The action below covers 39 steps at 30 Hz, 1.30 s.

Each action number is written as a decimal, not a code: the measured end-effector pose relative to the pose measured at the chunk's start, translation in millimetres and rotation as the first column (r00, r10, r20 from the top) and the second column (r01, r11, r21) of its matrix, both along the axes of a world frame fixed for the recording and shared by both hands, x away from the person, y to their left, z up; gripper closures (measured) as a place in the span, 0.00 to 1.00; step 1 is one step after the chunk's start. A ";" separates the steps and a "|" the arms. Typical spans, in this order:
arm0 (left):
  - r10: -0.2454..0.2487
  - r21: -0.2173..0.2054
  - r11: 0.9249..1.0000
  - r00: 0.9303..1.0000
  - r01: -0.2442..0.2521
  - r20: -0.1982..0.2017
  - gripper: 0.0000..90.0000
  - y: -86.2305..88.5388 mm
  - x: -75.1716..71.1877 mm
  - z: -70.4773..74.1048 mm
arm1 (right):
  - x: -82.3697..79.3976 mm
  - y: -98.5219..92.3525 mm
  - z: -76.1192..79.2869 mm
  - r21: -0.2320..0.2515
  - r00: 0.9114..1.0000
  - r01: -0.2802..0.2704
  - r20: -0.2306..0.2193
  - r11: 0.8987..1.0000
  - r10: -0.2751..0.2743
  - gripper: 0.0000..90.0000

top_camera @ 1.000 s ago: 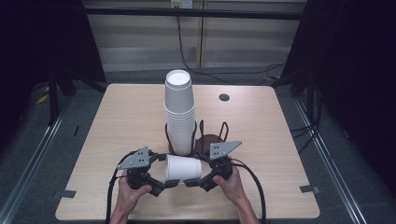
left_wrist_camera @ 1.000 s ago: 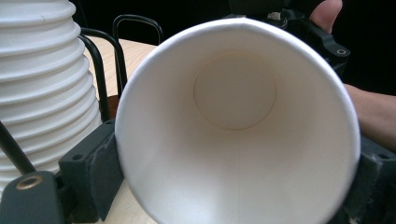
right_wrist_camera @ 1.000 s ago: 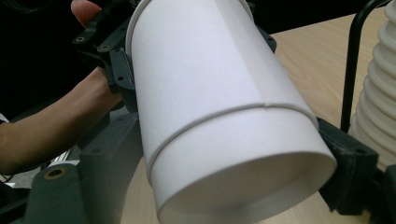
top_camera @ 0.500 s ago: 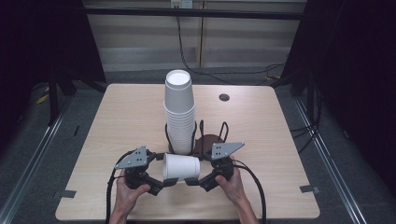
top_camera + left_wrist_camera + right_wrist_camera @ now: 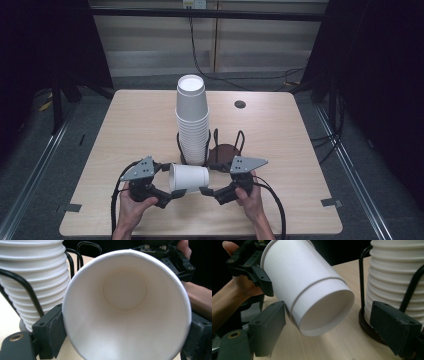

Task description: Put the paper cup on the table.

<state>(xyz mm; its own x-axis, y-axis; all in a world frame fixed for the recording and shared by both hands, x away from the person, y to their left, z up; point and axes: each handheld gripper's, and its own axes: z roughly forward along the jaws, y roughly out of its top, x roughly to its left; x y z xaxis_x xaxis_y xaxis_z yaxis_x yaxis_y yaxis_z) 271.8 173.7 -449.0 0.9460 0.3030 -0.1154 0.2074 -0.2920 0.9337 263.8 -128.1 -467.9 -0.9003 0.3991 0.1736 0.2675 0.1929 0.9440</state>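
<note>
Left tongs (image 5: 172,196) clamped on the rim of a white cup (image 5: 189,178), held sideways above the table (image 5: 135,125) before the cup stack (image 5: 192,120). Right tongs (image 5: 207,192) spread open around its base, pads not touching.

White cup (image 5: 189,177), black grippers

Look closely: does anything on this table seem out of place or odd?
One paper cup lies sideways off the table, gripped at its rim by the left claw, while the cup stack stands upright in its wire holder.
</note>
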 end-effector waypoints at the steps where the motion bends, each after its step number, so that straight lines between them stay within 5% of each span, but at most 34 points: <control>1: 0.003 0.005 1.000 1.000 -0.003 -0.002 0.12 1.2 0.0 0.4 | -0.3 -0.5 -0.6 0.002 1.000 0.009 0.009 1.000 -0.009 0.14; 15: 0.033 0.047 0.998 0.999 -0.033 -0.009 0.12 13.9 1.4 2.5 | -8.3 -7.7 -11.0 -0.005 0.985 0.153 0.080 0.988 -0.152 0.16; 24: 0.039 0.085 0.996 0.999 -0.036 -0.023 0.12 20.4 3.7 2.3 | -11.7 -11.4 -21.4 0.015 0.959 0.269 0.092 0.963 -0.270 0.14; 33: 0.078 0.136 0.988 0.997 -0.075 -0.020 0.12 33.3 6.4 10.6 | -12.3 -11.9 -28.6 0.066 0.937 0.321 0.120 0.945 -0.327 0.15; 34: 0.085 0.137 0.987 0.996 -0.081 -0.024 0.12 35.5 6.9 11.0 | -13.3 -11.9 -33.2 0.085 0.918 0.360 0.147 0.929 -0.369 0.15; 39: 0.114 0.132 0.985 0.993 -0.108 -0.038 0.12 47.5 9.9 11.0 | -14.7 -13.9 -39.4 0.093 0.914 0.370 0.139 0.924 -0.380 0.15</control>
<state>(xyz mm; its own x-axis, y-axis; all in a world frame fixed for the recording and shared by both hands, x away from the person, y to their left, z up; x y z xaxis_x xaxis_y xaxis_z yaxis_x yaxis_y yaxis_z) 281.7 221.3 -438.0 0.9002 0.4213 -0.1103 0.2865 -0.3821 0.8786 249.1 -142.0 -507.3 -0.7043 0.7051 0.0830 0.1610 0.0448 0.9859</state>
